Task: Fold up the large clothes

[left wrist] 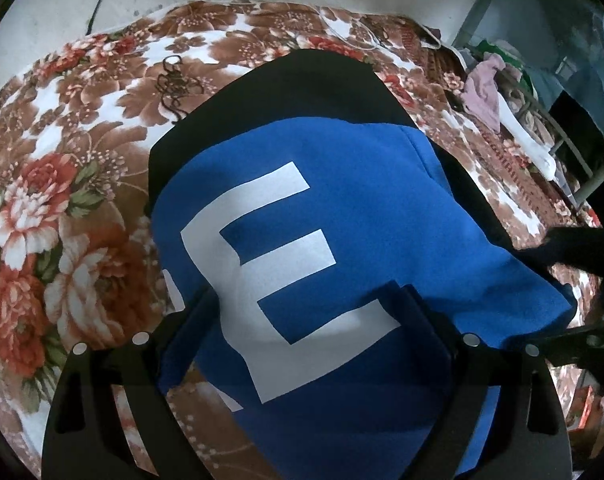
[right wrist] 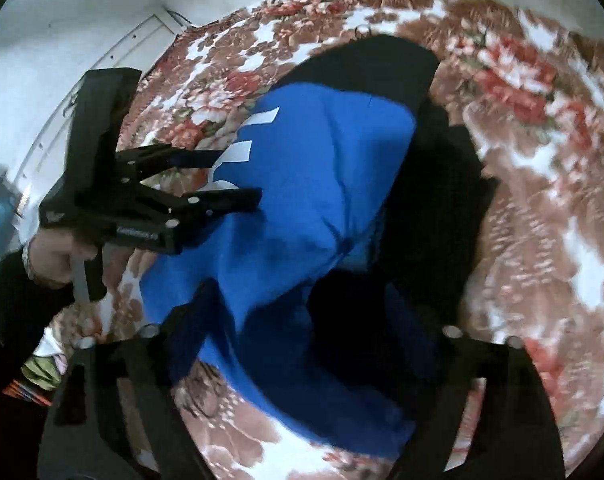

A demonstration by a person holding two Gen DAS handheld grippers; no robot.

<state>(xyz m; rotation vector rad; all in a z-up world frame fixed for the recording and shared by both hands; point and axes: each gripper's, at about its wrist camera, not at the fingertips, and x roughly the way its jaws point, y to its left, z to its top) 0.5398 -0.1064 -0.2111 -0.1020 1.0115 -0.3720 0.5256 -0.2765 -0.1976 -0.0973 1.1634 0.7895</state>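
Two wrist views over a bed covered by a floral blanket (left wrist: 62, 208). A blue and black garment (left wrist: 341, 208), printed with a large white letter E (left wrist: 270, 276), lies bunched at the middle of the blanket; its black part lies on the far side, behind the blue panel.

Left wrist view: the left claw (left wrist: 305, 312) stands wide, its two fingers on either side of the blue cloth near the letter. The fabric rises between them, but whether the pads press on it cannot be told. At the right edge of the bed, a heap of other laundry (left wrist: 485, 88) lies beside a metal rail.

Right wrist view: the right claw (right wrist: 302, 320) stands fairly wide, with blue and black folds of the garment lying between its fingers; the pads do not visibly pinch the cloth. The picture is blurred toward the right. At the left, a person's hand (right wrist: 54, 256), in a dark sleeve, holds the left claw, whose fingers reach onto the garment's edge beside the white print.
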